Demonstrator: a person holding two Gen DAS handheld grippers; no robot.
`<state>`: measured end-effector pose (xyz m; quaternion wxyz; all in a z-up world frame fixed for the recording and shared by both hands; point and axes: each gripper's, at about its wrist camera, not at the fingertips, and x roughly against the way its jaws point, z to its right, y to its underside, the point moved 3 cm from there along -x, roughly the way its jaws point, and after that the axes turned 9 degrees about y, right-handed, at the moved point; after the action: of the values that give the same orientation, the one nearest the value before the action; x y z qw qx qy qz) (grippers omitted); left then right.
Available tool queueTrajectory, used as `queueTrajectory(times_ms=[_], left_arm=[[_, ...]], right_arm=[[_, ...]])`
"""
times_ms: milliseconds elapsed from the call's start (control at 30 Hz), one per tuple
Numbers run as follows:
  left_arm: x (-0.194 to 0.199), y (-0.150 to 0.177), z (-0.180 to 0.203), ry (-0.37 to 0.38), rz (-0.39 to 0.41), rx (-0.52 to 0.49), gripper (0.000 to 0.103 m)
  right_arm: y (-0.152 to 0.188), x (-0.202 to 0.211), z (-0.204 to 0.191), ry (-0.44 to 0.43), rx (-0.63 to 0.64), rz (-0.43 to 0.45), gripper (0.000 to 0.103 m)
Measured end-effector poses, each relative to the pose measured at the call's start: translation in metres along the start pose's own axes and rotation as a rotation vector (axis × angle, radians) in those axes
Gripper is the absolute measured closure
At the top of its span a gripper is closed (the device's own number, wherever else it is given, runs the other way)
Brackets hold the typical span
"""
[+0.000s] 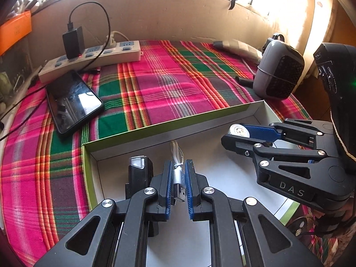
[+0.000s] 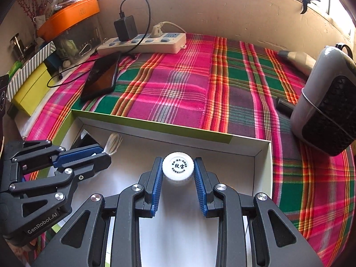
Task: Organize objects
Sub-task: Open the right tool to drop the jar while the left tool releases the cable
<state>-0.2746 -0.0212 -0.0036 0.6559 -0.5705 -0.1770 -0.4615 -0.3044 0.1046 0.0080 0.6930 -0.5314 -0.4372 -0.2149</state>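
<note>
Hanging over the open box (image 1: 106, 149), both grippers are loaded: the left gripper (image 1: 178, 178) is clamped narrow on a white USB cable (image 1: 178, 173), whose long axis runs toward 12 o'clock between the pads, plug end toward 6. The right gripper (image 2: 178, 173) pinches a small white-capped bottle (image 2: 178, 165), cap facing the camera, at about 2 o'clock from the left one. Each load sits above the box floor, so I judge a short descent precedes letting go.
</note>
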Motion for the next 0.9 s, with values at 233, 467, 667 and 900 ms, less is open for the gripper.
queueTrajectory(times_ms=[233, 467, 667, 900], left_arm=[[-0.0007, -0.0012, -0.0012, -0.002, 0.001, -0.002, 0.093], [-0.0015, -0.0029, -0.0031, -0.001, 0.0, -0.003, 0.093], [-0.0014, -0.003, -0.0026, -0.005, -0.002, -0.006, 0.092], [-0.0006, -0.003, -0.0045, -0.03, -0.004, -0.003, 0.092]], right_arm=[[-0.0019, -0.0023, -0.0038, -0.004, 0.005, 0.003, 0.074], [-0.0022, -0.0027, -0.0029, 0.001, 0.0, 0.009, 0.074], [-0.003, -0.0032, -0.0024, 0.007, -0.012, 0.014, 0.074], [-0.0016, -0.0031, -0.0015, -0.003, -0.025, 0.019, 0.073]])
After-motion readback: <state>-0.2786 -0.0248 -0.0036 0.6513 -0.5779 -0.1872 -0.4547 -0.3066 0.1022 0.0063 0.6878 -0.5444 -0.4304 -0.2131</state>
